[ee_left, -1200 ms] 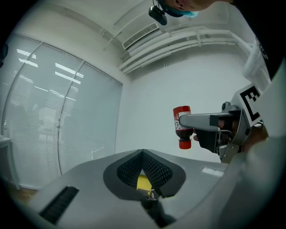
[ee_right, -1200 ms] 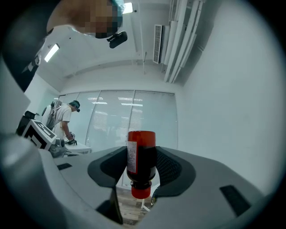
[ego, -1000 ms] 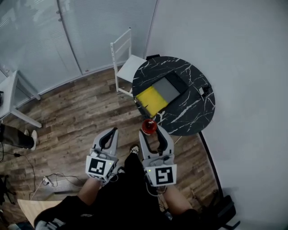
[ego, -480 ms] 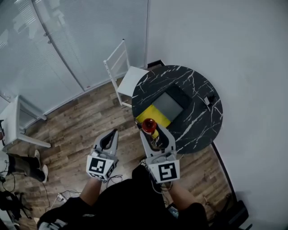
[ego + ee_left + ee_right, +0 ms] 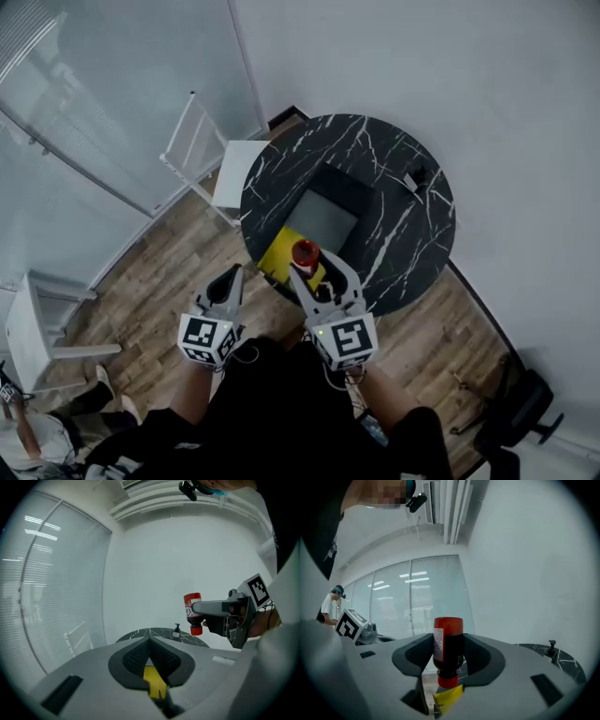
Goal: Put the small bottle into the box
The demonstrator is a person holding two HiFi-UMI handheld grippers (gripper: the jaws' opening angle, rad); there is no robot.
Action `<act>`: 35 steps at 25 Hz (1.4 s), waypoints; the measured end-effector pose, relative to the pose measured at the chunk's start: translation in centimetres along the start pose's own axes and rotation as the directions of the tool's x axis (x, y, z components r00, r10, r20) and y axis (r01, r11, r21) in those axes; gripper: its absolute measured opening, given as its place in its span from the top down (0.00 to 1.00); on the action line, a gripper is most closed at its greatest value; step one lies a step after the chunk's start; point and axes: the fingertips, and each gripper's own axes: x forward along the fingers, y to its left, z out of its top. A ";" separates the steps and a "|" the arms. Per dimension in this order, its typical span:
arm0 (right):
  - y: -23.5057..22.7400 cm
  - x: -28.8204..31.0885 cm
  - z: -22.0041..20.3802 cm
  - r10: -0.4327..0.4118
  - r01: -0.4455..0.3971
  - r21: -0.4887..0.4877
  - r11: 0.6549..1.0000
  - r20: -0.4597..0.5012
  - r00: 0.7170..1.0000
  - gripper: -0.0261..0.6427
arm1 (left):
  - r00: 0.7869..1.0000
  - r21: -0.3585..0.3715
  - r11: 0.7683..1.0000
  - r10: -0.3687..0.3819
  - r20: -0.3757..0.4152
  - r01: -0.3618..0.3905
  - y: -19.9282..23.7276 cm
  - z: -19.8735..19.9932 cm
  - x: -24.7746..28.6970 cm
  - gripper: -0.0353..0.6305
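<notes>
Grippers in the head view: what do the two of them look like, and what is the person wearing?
Both the left gripper and the right gripper are light grey, with two long tapering jaws lined with dark, mesh-textured pads. Each carries a white cube printed with black square markers at the hand end. The person wears black clothing.
</notes>
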 end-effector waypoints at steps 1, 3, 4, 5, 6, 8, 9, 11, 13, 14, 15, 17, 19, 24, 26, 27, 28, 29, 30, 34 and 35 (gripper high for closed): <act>-0.8 0.3 -0.6 -0.018 0.018 0.009 1.000 -0.019 1.000 0.68 | 1.000 0.005 1.000 -0.021 -0.014 0.021 0.2 -0.2 1.2 0.95; -2.3 1.2 -1.8 -0.057 0.058 0.017 0.998 -0.053 0.997 0.68 | 0.997 0.016 0.998 -0.064 -0.041 0.065 0.8 -0.6 3.7 0.95; -3.0 1.6 -2.4 -0.077 0.079 0.018 0.997 -0.068 0.995 0.68 | 0.994 0.022 0.996 -0.090 -0.056 0.091 1.0 -0.8 4.9 0.95; -3.6 2.0 -3.0 -0.097 0.099 0.020 0.995 -0.084 0.992 0.68 | 0.990 0.028 0.992 -0.118 -0.073 0.121 1.1 -1.2 6.2 0.95; -4.1 2.4 -3.6 -0.116 0.119 0.022 0.993 -0.101 0.988 0.68 | 0.985 0.031 0.988 -0.150 -0.089 0.153 1.3 -1.5 7.4 0.95; -4.9 3.4 -4.9 -0.150 0.156 0.031 0.987 -0.139 0.979 0.68 | 0.968 0.036 0.974 -0.219 -0.123 0.225 1.5 -2.2 9.8 0.95; -5.2 4.0 -5.6 -0.169 0.177 0.041 0.983 -0.160 0.973 0.68 | 0.956 0.042 0.963 -0.256 -0.143 0.265 1.6 -2.6 11.0 0.95; -5.8 5.0 -7.2 -0.216 0.237 0.082 0.968 -0.208 0.954 0.68 | 0.924 0.059 0.935 -0.333 -0.190 0.349 1.7 -3.6 13.2 0.95; -6.1 5.9 -9.1 -0.267 0.307 0.125 0.944 -0.258 0.928 0.68 | 0.886 0.074 0.900 -0.403 -0.230 0.429 2.2 -4.3 15.2 0.95; -6.2 6.4 -10.0 -0.290 0.337 0.134 0.932 -0.283 0.914 0.68 | 0.867 0.075 0.883 -0.433 -0.246 0.463 2.5 -4.5 16.2 0.95; -6.3 6.8 -10.9 -0.310 0.365 0.139 0.921 -0.308 0.900 0.68 | 0.850 0.073 0.868 -0.459 -0.259 0.491 2.8 -4.8 17.1 0.95; -6.7 7.7 -13.3 -0.340 0.416 0.160 0.895 -0.358 0.869 0.68 | 0.819 0.060 0.843 -0.499 -0.283 0.534 3.5 -5.7 18.9 0.95; -6.9 8.4 -16.2 -0.353 0.463 0.203 0.863 -0.414 0.839 0.68 | 0.794 0.049 0.826 -0.522 -0.311 0.562 4.4 -7.1 20.3 0.95; -6.3 9.5 -22.6 -0.359 0.561 0.275 0.781 -0.538 0.763 0.68 | 0.726 0.012 0.788 -0.561 -0.397 0.615 5.9 -11.4 22.2 0.95; -6.4 9.9 -24.6 -0.355 0.594 0.307 0.744 -0.572 0.740 0.68 | 0.695 0.005 0.766 -0.580 -0.424 0.642 6.0 -12.7 22.9 0.95; -6.4 10.1 -25.6 -0.348 0.609 0.321 0.726 -0.592 0.727 0.68 | 0.681 0.005 0.757 -0.586 -0.439 0.654 6.1 -13.3 23.2 0.95; -6.2 10.3 -26.6 -0.341 0.623 0.330 0.709 -0.613 0.713 0.68 | 0.669 0.008 0.749 -0.588 -0.454 0.663 6.2 -14.0 23.5 0.95; -6.0 10.4 -27.5 -0.333 0.635 0.334 0.696 -0.634 0.698 0.68 | 0.660 0.013 0.743 -0.587 -0.468 0.670 6.4 -14.5 23.7 0.95; -5.9 10.5 -28.4 -0.326 0.646 0.333 0.687 -0.653 0.683 0.68 | 0.654 0.017 0.739 -0.586 -0.479 0.674 6.5 -15.0 23.9 0.95; -5.9 11.2 -30.3 -0.303 0.682 0.328 0.654 -0.712 0.633 0.68 | 0.639 0.013 0.735 -0.580 -0.506 0.678 7.0 -16.6 25.1 0.95; -6.0 11.4 -30.5 -0.302 0.691 0.327 0.644 -0.722 0.623 0.68 | 0.635 0.009 0.735 -0.579 -0.512 0.678 7.1 -17.0 25.4 0.95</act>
